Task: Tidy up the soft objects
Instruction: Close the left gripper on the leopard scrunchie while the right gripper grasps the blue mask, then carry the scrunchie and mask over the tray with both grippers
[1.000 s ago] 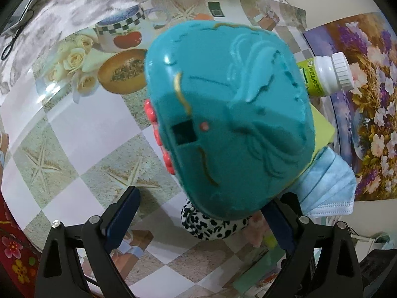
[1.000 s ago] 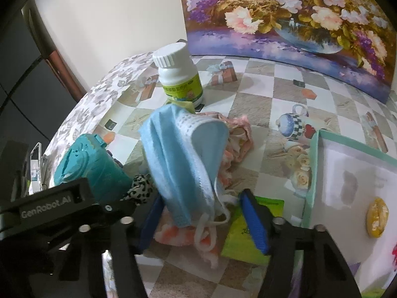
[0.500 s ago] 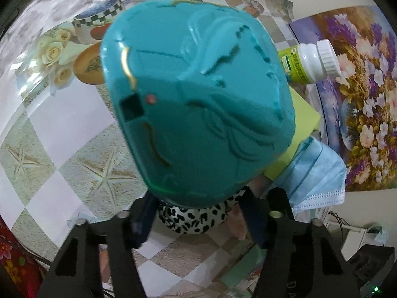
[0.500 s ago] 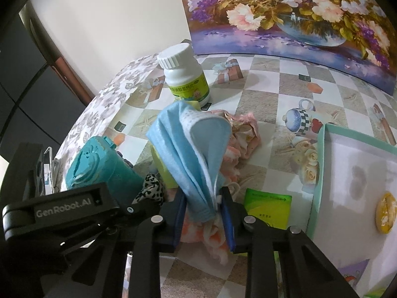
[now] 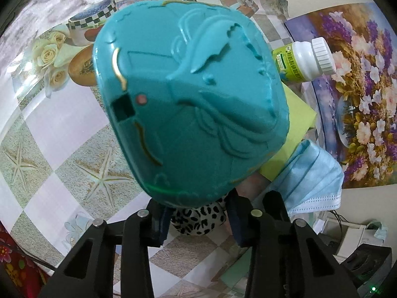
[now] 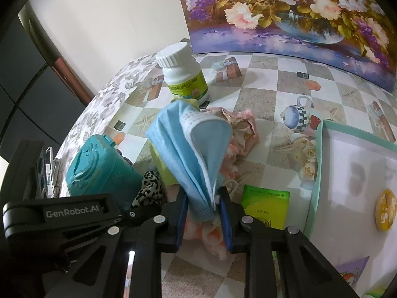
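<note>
1. The table (image 6: 260,104) wears a glossy checked oilcloth of white and sandy squares printed with starfish, roses, a checkered teapot and gift boxes; its far-left edge shows a grey floral cloth. A cream wall rises behind, and a floral painting (image 6: 297,12) of pale and purple blooms stands along the back edge.
2. At left, a hard teal plastic case (image 6: 99,168) with raised relief and thin gold lines lies next to a leopard-print fabric piece (image 6: 148,188).
3. The left gripper (image 5: 198,217) has its jaws closing on that spotted fabric (image 5: 198,217), which sits between the blue pads under the case (image 5: 188,104).
4. In the middle, the right gripper (image 6: 202,214) is closing on a pleated blue face mask (image 6: 193,149); the mask's lower end is pinched between the pads, over a peach floral cloth (image 6: 238,134) lying crumpled on the table.
5. Behind stands a white pill bottle (image 6: 183,74) with ribbed cap and green label.
6. Further right lie a green tissue packet (image 6: 265,206) and a mint-rimmed white tray (image 6: 320,159).
7. Only the right wrist view shows the tray and packet; only the left shows a yellow-green sheet (image 5: 295,124) broadly, beneath the case.
</note>
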Available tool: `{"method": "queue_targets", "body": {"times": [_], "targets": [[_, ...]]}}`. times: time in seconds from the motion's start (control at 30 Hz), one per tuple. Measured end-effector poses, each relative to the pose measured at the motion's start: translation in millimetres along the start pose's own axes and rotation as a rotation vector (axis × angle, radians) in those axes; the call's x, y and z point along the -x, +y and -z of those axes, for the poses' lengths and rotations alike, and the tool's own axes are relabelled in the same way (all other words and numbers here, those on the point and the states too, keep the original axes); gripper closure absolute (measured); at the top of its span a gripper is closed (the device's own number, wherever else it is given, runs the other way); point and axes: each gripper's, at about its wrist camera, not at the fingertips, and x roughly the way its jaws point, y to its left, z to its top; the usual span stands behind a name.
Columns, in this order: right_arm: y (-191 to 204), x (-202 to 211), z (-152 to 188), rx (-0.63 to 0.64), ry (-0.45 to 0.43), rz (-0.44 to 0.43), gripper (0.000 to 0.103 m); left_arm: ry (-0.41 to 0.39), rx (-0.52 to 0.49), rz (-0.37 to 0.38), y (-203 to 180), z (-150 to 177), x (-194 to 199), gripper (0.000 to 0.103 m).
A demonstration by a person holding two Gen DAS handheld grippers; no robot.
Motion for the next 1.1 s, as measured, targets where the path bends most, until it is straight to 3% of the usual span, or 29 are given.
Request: {"method": "queue_targets", "body": {"times": [0.23, 1.1], "targets": [[-1.3, 8.8, 2.5, -0.005, -0.021, -0.018, 0.087, -0.003, 0.005, 0.015, 4.3, 3.5, 3.0, 0.067], [-15.3, 54.7, 13.9, -0.071, -0.071, -0.018, 0.087, -0.037, -0.005, 0.077, 16.5, 12.5, 45.7, 0.074]]}}
